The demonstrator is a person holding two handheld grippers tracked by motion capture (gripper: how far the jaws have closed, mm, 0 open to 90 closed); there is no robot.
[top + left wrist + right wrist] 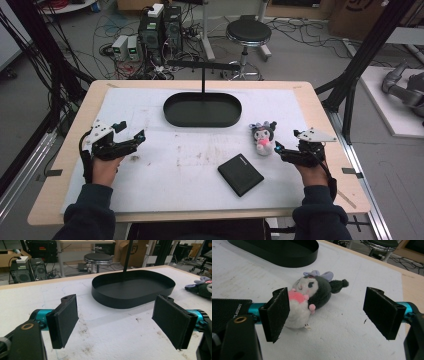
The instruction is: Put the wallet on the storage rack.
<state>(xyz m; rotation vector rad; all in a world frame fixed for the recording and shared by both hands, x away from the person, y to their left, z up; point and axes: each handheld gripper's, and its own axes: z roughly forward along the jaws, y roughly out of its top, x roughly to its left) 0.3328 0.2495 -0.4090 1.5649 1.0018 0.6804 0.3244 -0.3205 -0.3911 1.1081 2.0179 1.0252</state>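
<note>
The right gripper [281, 149] is hovering low over the white mat on the desk [75, 125], with its fingers [277, 315] spread wide apart and nothing pressed between them, and it is pointing at the plush toy [263, 138], which is lying on its side just in front of it; in the right gripper view the toy [308, 298] is lying toward the left finger rather than midway between the two, so the hand is probably lining up for a grasp and may need to shift across before closing. The wide opening is making sense for a soft, rounded body that would otherwise be nudged away by a finger tip. The left gripper [132, 140] is resting well apart at the other side of the mat, its fingers [64, 320] also standing apart and empty, likely kept out of the way while the right hand is working. It is facing the black oval tray [172, 117], which is sitting at the far middle of the desk with a thin upright post rising from it; the tray [110, 298] is looking empty and may be where the toy is meant to go. A black wallet [240, 174] is lying flat near the front edge, between the two hands and nearer the right one, untouched.
</note>
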